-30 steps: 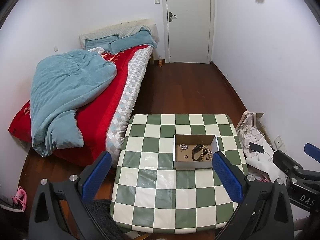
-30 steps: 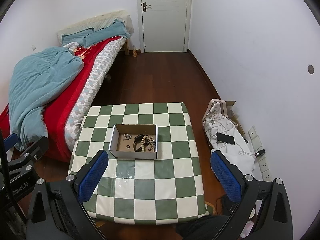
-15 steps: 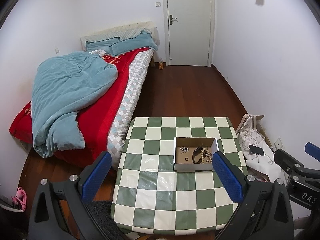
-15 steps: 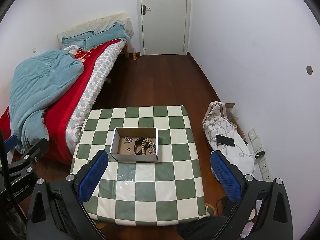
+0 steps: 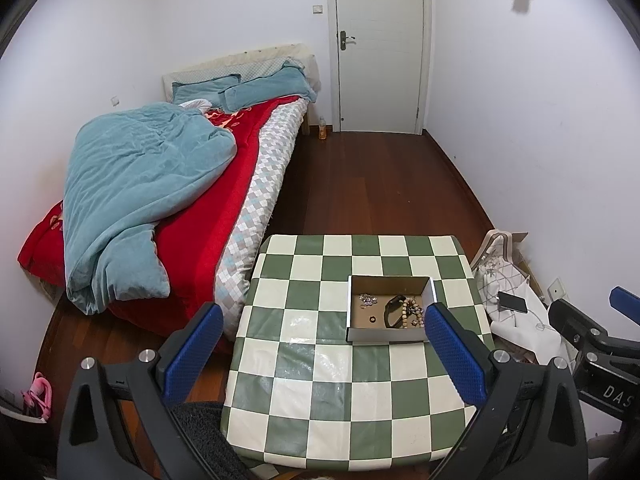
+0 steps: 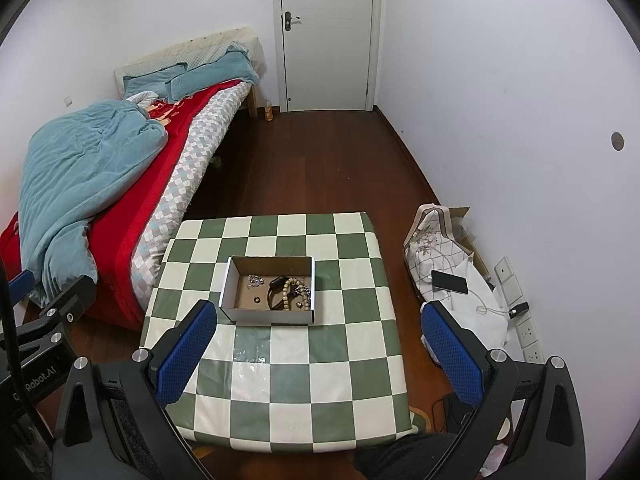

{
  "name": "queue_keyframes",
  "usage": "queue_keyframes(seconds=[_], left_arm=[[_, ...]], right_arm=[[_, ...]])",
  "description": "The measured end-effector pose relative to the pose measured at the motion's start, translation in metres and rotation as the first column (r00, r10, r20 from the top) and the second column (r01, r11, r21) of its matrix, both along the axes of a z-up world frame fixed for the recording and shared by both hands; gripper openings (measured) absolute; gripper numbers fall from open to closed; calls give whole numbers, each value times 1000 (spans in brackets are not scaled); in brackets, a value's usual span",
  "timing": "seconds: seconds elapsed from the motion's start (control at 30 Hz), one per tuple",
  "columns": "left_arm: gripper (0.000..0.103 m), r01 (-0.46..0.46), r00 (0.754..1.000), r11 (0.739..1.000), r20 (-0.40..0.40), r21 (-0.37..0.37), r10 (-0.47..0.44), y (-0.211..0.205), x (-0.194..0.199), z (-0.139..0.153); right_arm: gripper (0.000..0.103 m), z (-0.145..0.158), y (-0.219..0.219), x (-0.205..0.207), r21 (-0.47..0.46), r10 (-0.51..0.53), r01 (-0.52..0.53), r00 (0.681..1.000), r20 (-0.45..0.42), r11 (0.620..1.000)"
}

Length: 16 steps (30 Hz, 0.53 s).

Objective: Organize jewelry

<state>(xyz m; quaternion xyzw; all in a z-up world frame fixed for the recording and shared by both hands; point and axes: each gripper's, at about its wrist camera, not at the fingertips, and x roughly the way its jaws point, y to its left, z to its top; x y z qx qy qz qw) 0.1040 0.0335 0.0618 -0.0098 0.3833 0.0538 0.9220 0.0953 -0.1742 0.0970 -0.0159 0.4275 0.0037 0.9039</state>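
Note:
A shallow cardboard box (image 5: 390, 332) (image 6: 272, 315) sits on a green-and-white checkered table (image 5: 320, 380) (image 6: 280, 380). Inside lie a beaded bracelet (image 5: 412, 312) (image 6: 296, 292), a black band (image 5: 390, 312) (image 6: 276, 294), a small dark ring (image 5: 372, 320) (image 6: 256, 300) and a cluster of small silver pieces (image 5: 368, 300) (image 6: 255, 280). My left gripper (image 5: 324, 356) is open and empty, held high above the table's near side. My right gripper (image 6: 320, 356) is open and empty, also high above the table. Each gripper's body shows at the edge of the other's view.
A bed (image 5: 168, 184) (image 6: 100, 184) with a red cover and teal blanket stands left of the table. A white bag with a phone (image 5: 512, 302) (image 6: 450, 282) on it lies on the floor by the right wall. A closed door (image 5: 378, 44) is at the far end.
Both grippers have risen and pulled back from the table, so the box and table look smaller and lower in both views. Both stay open.

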Motion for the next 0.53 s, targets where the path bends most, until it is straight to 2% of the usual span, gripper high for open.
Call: queue_keyframes(seconds=[0.53], left_arm=[[103, -4, 1000, 1000, 7, -10, 4, 3, -3, 0]], right_arm=[[103, 3, 0, 2, 0, 2, -2, 1000, -4, 1000]])
